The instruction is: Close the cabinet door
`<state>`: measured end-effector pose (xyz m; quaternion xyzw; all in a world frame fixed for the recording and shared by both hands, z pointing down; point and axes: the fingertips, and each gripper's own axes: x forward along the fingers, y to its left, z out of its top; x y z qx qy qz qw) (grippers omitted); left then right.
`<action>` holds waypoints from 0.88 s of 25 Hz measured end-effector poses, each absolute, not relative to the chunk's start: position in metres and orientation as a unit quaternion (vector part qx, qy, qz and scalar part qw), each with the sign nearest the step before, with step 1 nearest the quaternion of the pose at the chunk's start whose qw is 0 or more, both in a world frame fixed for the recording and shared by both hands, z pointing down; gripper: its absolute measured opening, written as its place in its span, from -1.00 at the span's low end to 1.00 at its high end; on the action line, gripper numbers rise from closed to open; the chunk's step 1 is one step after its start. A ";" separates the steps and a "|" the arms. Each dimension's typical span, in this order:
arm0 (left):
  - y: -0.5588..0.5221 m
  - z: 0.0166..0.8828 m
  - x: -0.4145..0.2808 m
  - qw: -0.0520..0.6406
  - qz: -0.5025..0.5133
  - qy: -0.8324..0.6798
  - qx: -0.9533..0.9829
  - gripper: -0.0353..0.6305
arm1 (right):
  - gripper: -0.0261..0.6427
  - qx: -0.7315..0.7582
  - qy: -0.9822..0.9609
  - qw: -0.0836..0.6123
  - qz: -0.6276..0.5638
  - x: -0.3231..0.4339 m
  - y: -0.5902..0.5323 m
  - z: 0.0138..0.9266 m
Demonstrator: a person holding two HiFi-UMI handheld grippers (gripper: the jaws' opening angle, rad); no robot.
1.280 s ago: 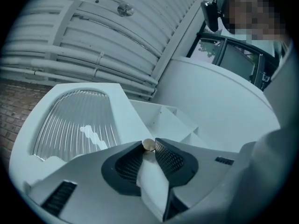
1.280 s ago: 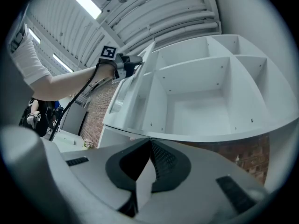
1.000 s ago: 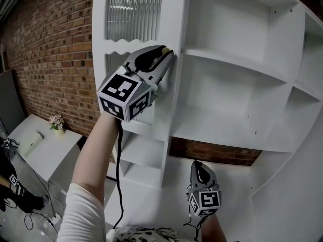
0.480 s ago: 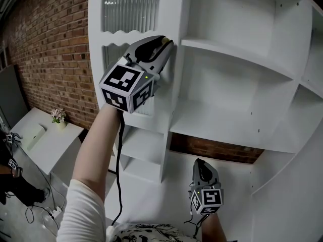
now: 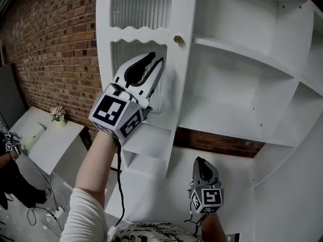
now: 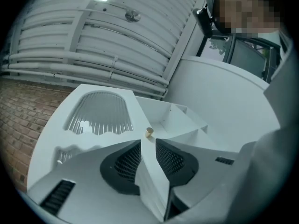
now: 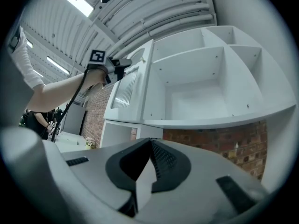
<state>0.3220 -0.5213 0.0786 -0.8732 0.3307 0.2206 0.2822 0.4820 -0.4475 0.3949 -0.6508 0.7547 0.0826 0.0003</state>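
Two grippers, one white cabinet door with ribbed glass.
Nearest, right gripper (image 5: 200, 161) low, jaws pressed together, empty. Left gripper (image 5: 156, 58) raised against cabinet door (image 5: 144, 35), jaws opening, nothing between them. Door fronts the left column of the shelving (image 5: 237, 59); flower pot (image 5: 57, 116) and brick wall (image 5: 55, 49) beyond. Since a second ago, the left gripper has dropped, baring the brass knob (image 5: 178, 40).

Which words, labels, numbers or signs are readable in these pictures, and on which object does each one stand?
No readable text anywhere.
Black-and-white square markers on the cube of the left gripper (jaws opening, nothing between them) and of the right gripper: patterns, not words.
White cabinet door with ribbed glass and small brass knob: no print.
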 end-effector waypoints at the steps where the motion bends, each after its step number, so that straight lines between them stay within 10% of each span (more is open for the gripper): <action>1: -0.516 0.095 0.312 0.271 0.219 0.330 -0.877 -0.57 | -0.90 -0.652 0.754 0.000 0.082 0.475 -0.446 0.397; 22: -0.451 0.445 0.186 0.037 0.063 0.328 -0.942 -0.86 | -0.91 -0.681 0.731 -0.003 0.036 0.325 -0.401 0.447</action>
